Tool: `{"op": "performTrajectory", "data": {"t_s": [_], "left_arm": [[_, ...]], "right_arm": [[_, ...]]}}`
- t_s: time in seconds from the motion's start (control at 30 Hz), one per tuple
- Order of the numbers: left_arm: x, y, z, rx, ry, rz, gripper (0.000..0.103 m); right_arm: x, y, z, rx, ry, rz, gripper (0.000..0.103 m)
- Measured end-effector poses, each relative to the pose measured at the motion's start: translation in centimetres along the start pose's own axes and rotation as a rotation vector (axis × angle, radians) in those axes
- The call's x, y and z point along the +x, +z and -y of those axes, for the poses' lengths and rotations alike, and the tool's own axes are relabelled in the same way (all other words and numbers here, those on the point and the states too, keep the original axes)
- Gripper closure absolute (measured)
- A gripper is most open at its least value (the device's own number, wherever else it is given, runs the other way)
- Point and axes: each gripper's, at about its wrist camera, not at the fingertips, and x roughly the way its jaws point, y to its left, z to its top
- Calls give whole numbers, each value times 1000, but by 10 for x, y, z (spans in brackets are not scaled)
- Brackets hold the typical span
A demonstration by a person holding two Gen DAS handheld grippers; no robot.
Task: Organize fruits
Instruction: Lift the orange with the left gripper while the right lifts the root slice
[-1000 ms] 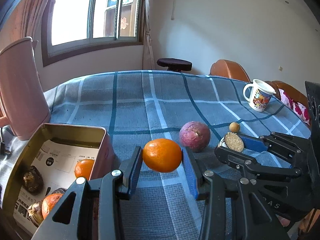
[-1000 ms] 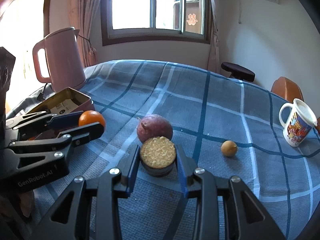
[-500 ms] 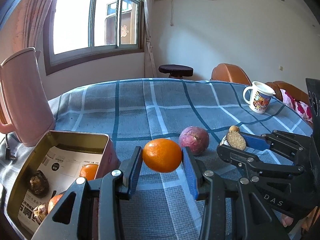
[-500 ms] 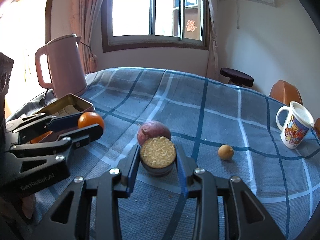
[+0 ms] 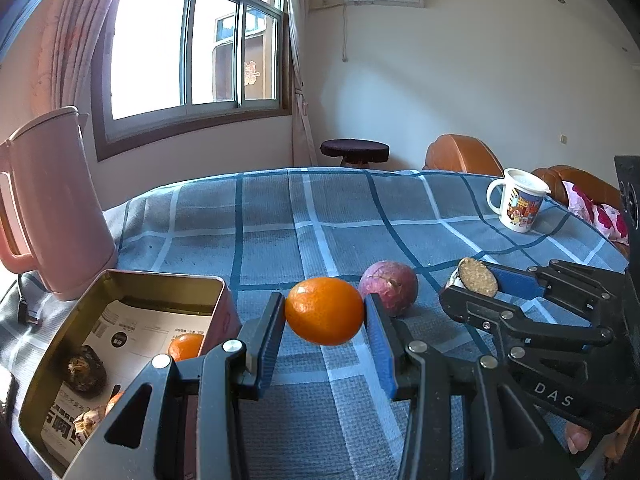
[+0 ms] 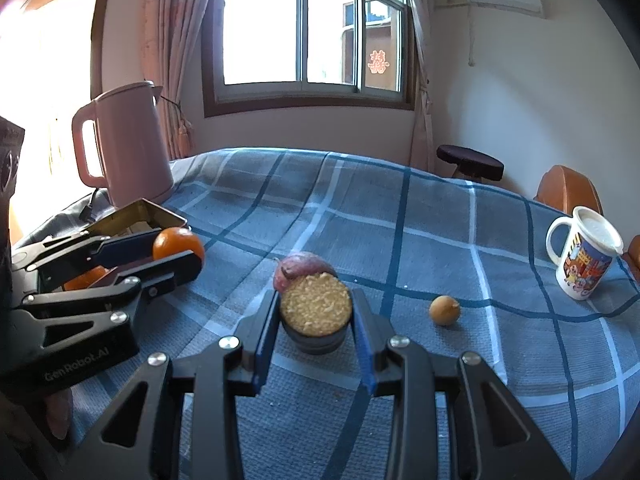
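My left gripper (image 5: 325, 316) is shut on an orange tangerine (image 5: 324, 310) and holds it above the cloth, just right of the open metal tin (image 5: 52, 356). The tin holds another tangerine (image 5: 185, 346), a dark shrivelled fruit (image 5: 86, 368) and more pieces. My right gripper (image 6: 316, 320) is shut on a round cut fruit with a grainy tan face (image 6: 316, 308), lifted above the cloth. A purple passion fruit (image 5: 387, 286) lies on the cloth between the grippers. A small tan round fruit (image 6: 445, 309) lies to the right.
A pink kettle (image 5: 52, 204) stands behind the tin, its cord (image 5: 24, 312) on the cloth. A printed white mug (image 5: 518, 204) stands at the far right of the blue checked tablecloth (image 5: 320, 216). A stool (image 5: 354, 151) and orange chairs (image 5: 460, 156) stand beyond the table.
Both grippers have risen with their fruit still held. The table and the tin sit lower in both views, and more of the wall and window shows.
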Motion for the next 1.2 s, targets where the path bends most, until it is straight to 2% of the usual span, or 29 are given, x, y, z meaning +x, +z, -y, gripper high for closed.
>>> {"op": "performTrajectory", "data": {"t_s": [1.2], "left_arm": [[-28,-5,5,28,44,129,60]], "right_arm": [[-24,-3,-3,-3,-14,110,65]]}}
